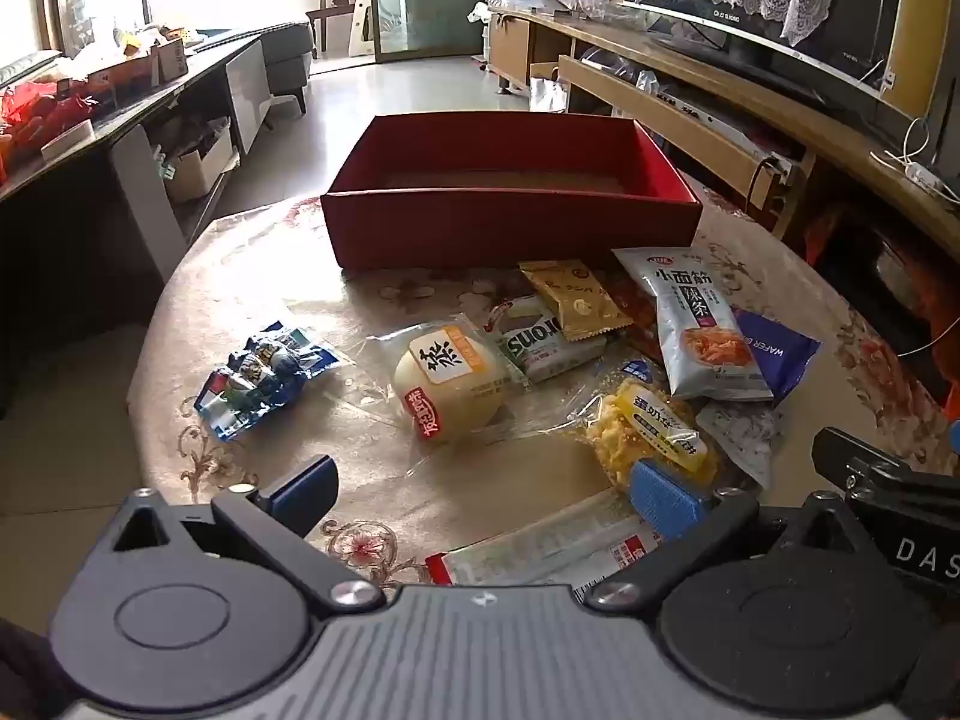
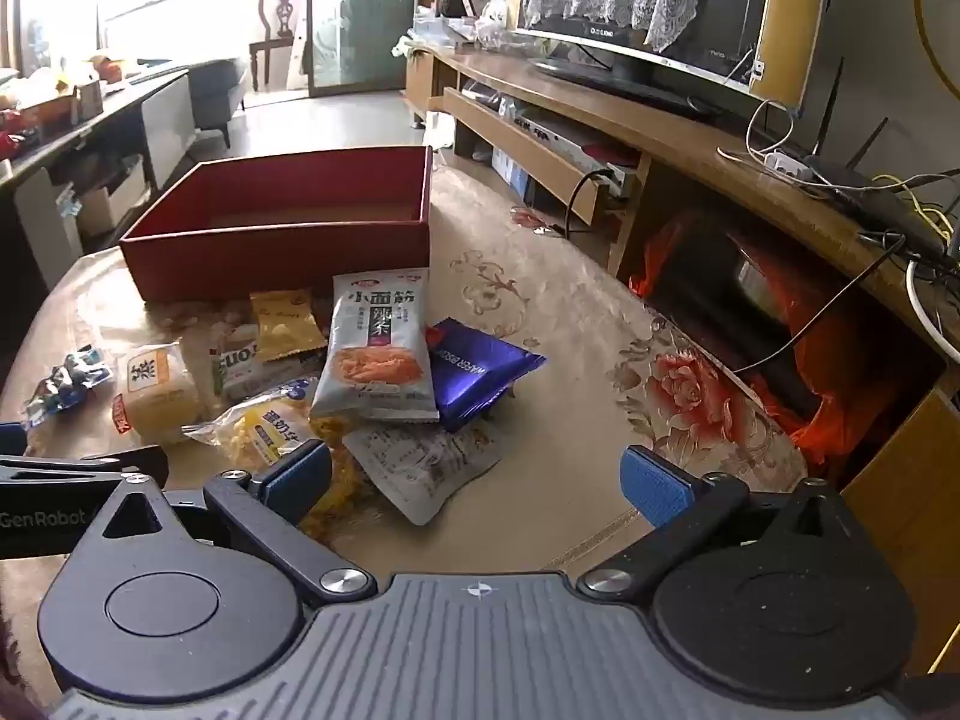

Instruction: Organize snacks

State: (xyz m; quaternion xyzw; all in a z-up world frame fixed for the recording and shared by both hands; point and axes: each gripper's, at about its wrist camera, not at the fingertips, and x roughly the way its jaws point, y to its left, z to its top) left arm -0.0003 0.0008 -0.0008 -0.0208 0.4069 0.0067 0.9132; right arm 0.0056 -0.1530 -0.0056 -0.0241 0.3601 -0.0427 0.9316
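Observation:
An empty red box stands at the far side of the round table; it also shows in the right wrist view. Snack packs lie in front of it: a blue candy pack, a round yellow bun, a gold packet, a white spicy-strip bag, a purple wafer pack, a yellow egg-snack pack and a long pack. My left gripper is open above the near packs. My right gripper is open over a white pouch.
The table has a floral cover and drops off at its round edge. A TV stand with cables runs along the right. A dark sideboard stands to the left. The other gripper's body is at my right.

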